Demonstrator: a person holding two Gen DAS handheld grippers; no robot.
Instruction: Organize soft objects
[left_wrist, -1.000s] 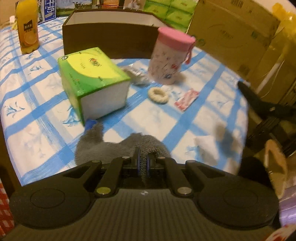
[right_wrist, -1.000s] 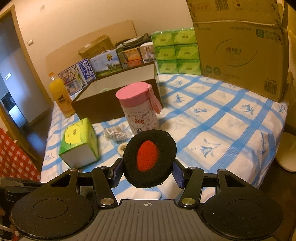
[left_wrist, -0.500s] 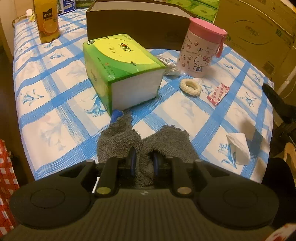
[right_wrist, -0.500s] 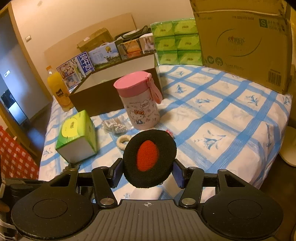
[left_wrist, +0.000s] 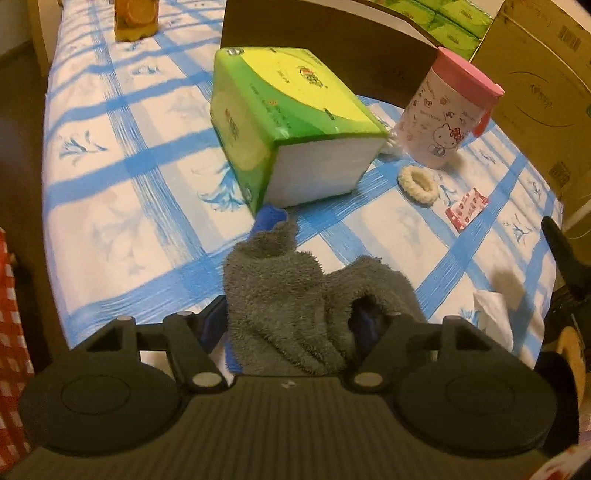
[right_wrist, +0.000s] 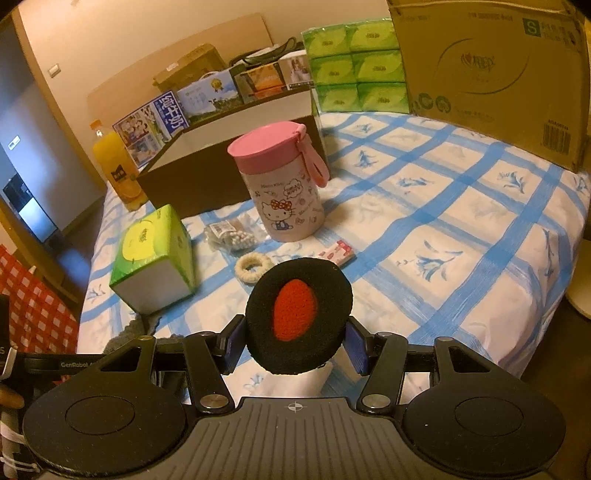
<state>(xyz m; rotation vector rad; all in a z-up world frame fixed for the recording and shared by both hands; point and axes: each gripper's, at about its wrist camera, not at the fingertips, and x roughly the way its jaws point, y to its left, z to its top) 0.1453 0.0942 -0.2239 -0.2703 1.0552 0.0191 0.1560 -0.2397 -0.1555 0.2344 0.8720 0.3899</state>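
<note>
1. The grey towel (left_wrist: 284, 306) is fluffy looped terry cloth, matt.
2. The black-and-red pad (right_wrist: 298, 320) looks like fuzzy felt or knit.
3. The green tissue pack (left_wrist: 291, 122) has a glossy plastic wrap.
4. The pink-lidded cup (right_wrist: 282, 184) is smooth plastic.
5. The checked tablecloth (right_wrist: 443, 236) on the surface is matt, lightly crinkled cloth.
6. The large box (right_wrist: 491, 70) is plain matt cardboard.
7. The cream hair tie (left_wrist: 418, 183) is nubbly cloth.
</note>
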